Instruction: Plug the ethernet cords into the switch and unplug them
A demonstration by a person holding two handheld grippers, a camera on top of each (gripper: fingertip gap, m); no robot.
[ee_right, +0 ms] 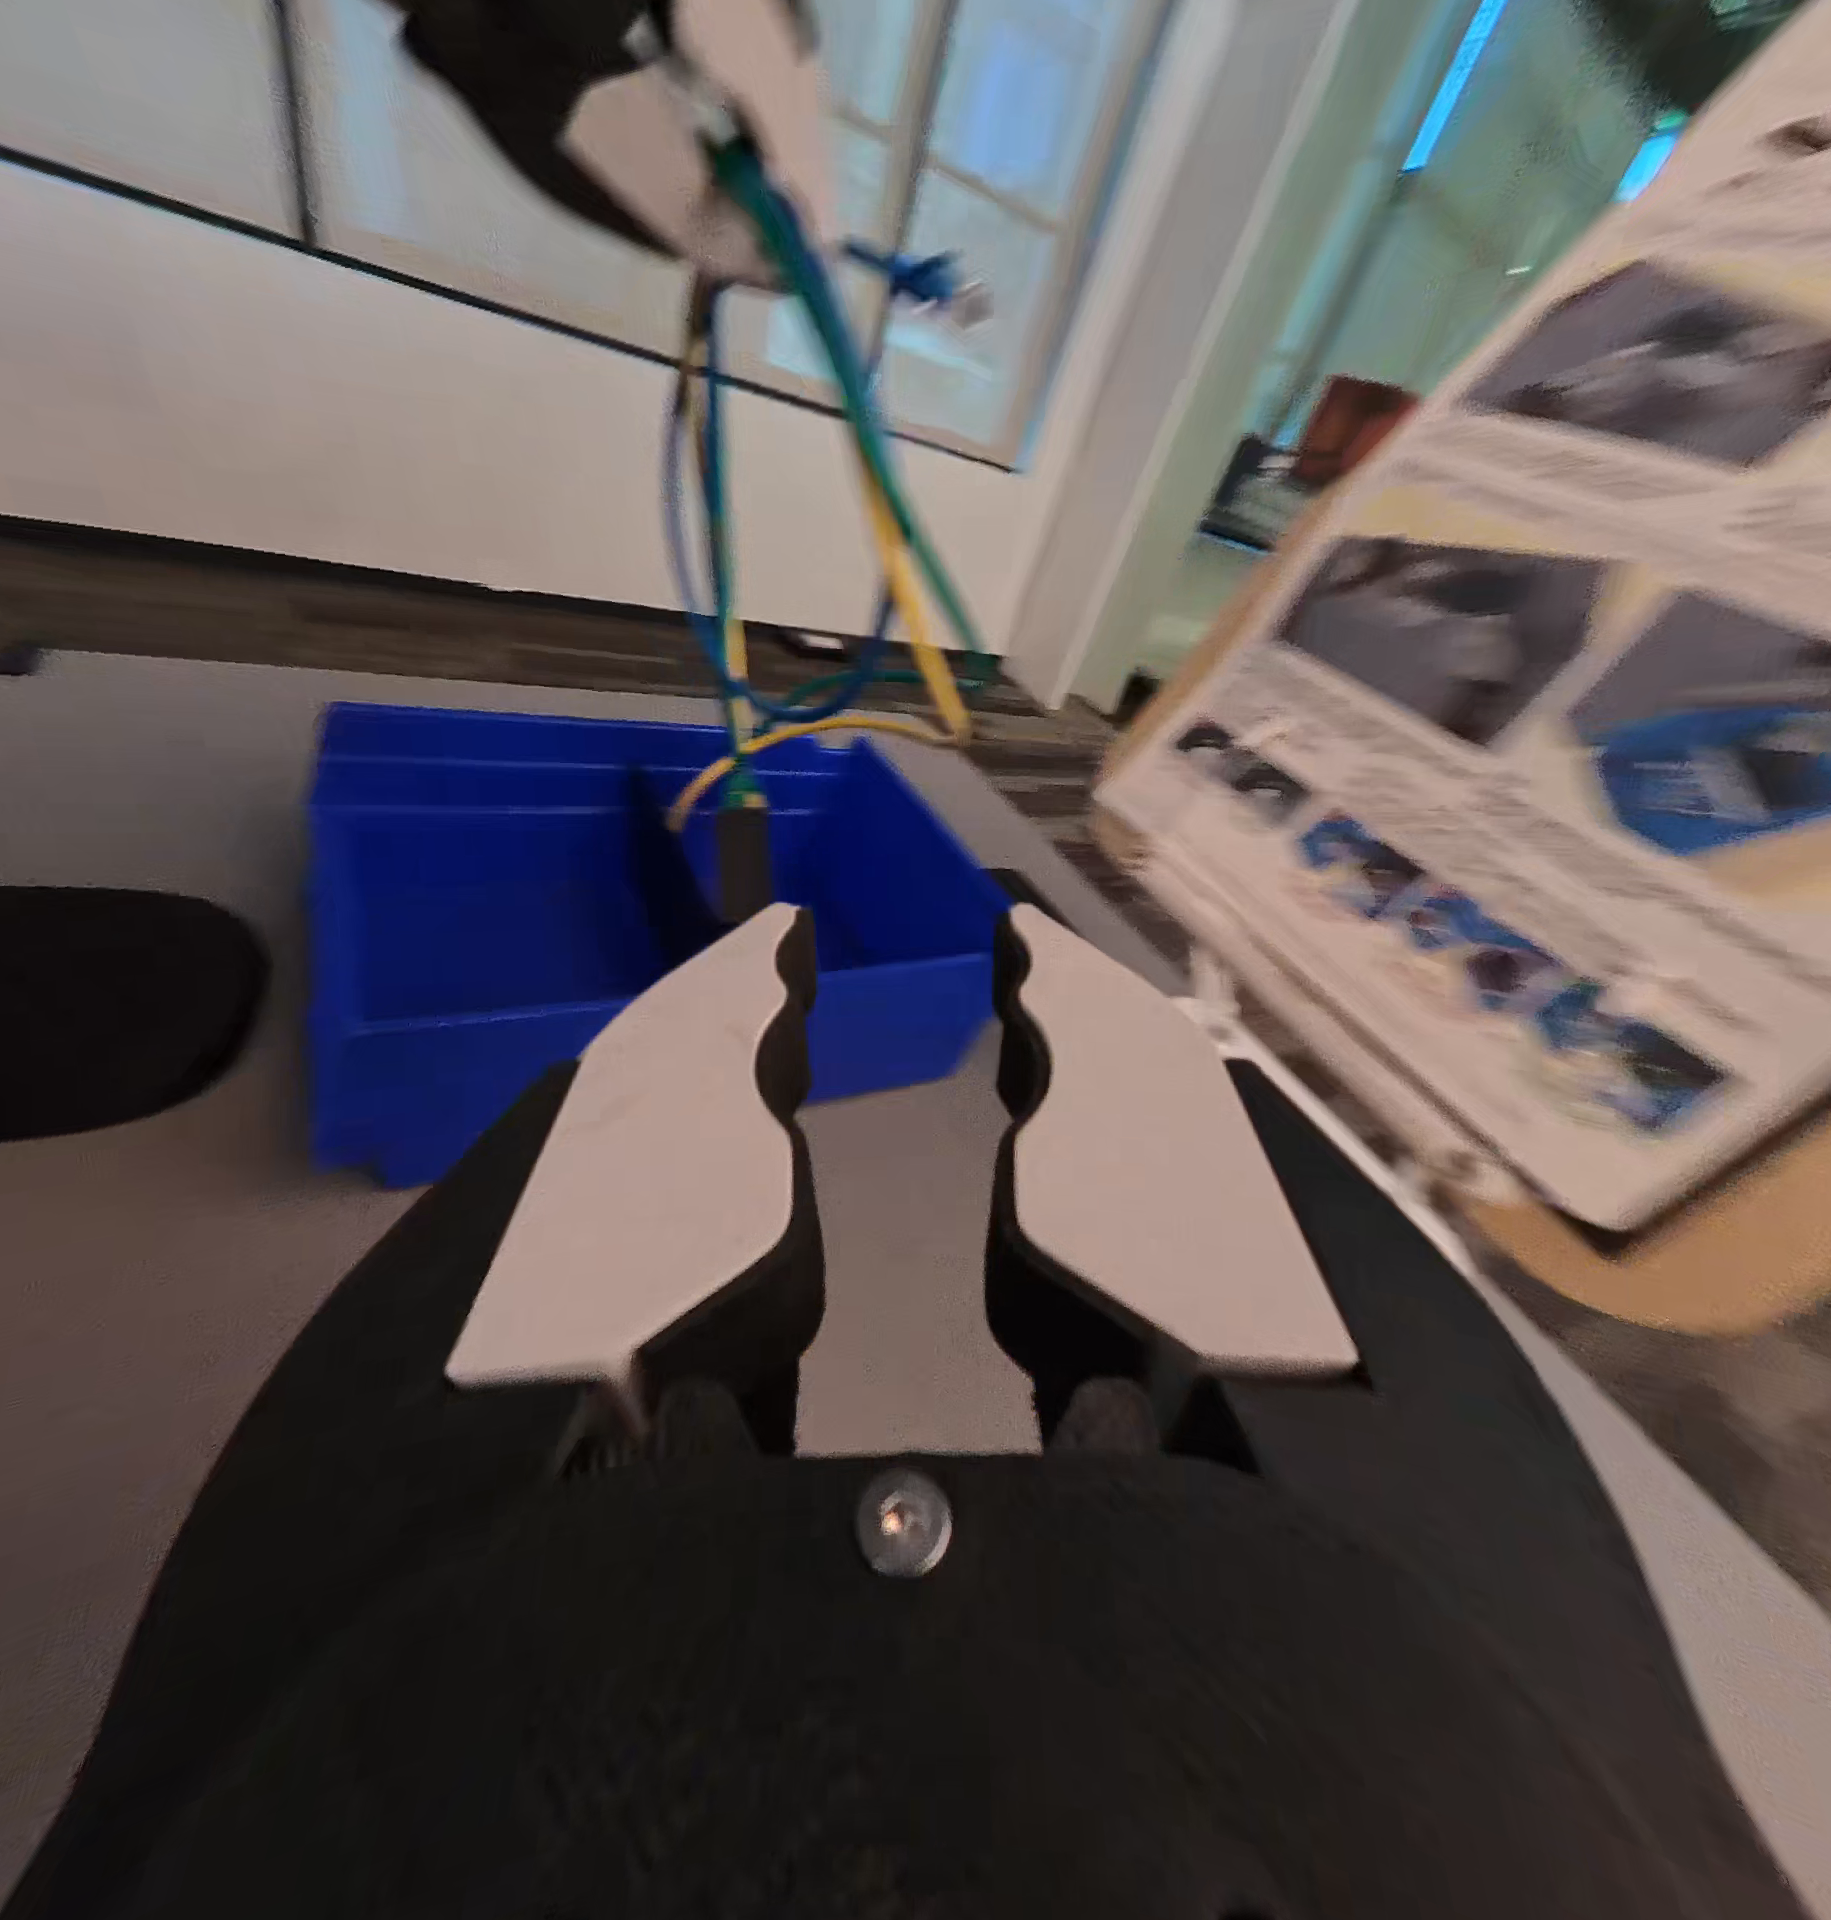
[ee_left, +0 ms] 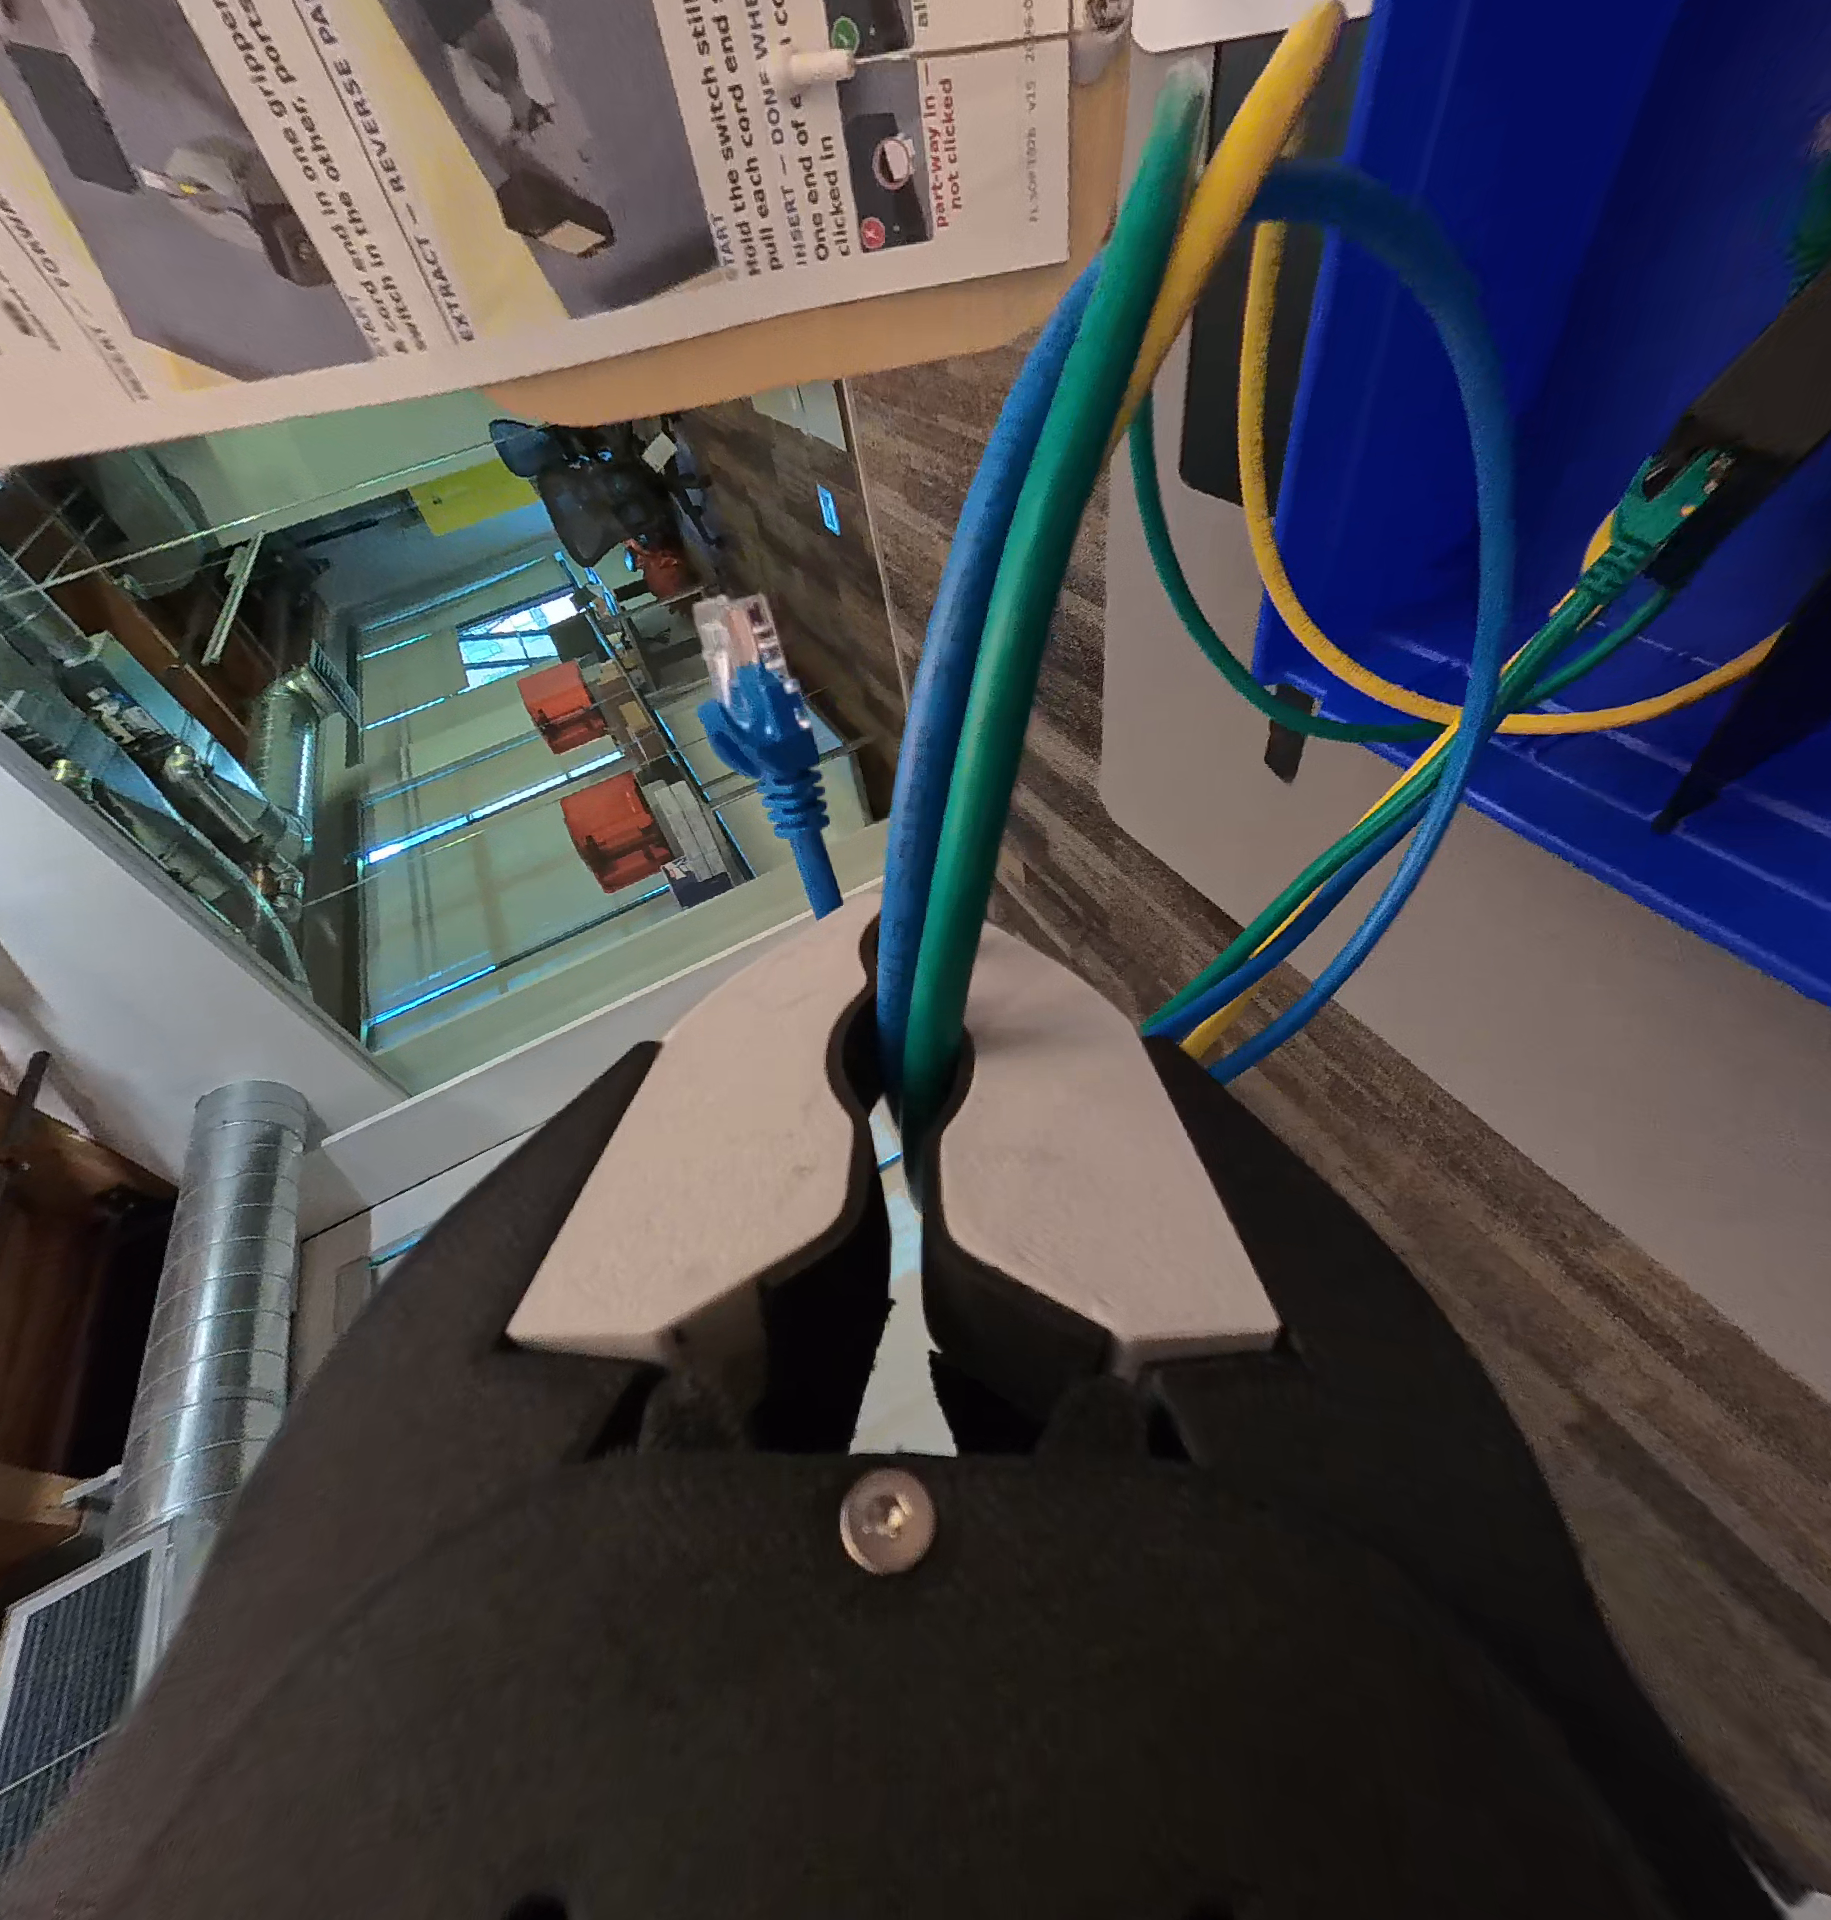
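Left hand-held gripper point(ee_left: 916, 1049) clamped on blue cord point(ee_left: 916, 831) and green cord point(ee_left: 1004, 727), blue plug point(ee_left: 750, 686) free.

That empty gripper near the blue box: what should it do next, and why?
Probably reach for the black switch hanging over the blue bin and grip it. The right gripper is open and empty, while the left gripper holds the cords up.

White walls point(ee_right: 215, 343), tall glass partitions point(ee_left: 495, 831), grey-brown carpet point(ee_left: 1513, 1299), exposed silver ducting point(ee_left: 215, 1299).

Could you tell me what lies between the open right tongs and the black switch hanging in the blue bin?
In the right wrist view, only the blue bin's near wall and hollow separate the right tongs from the switch; no cord crosses there.
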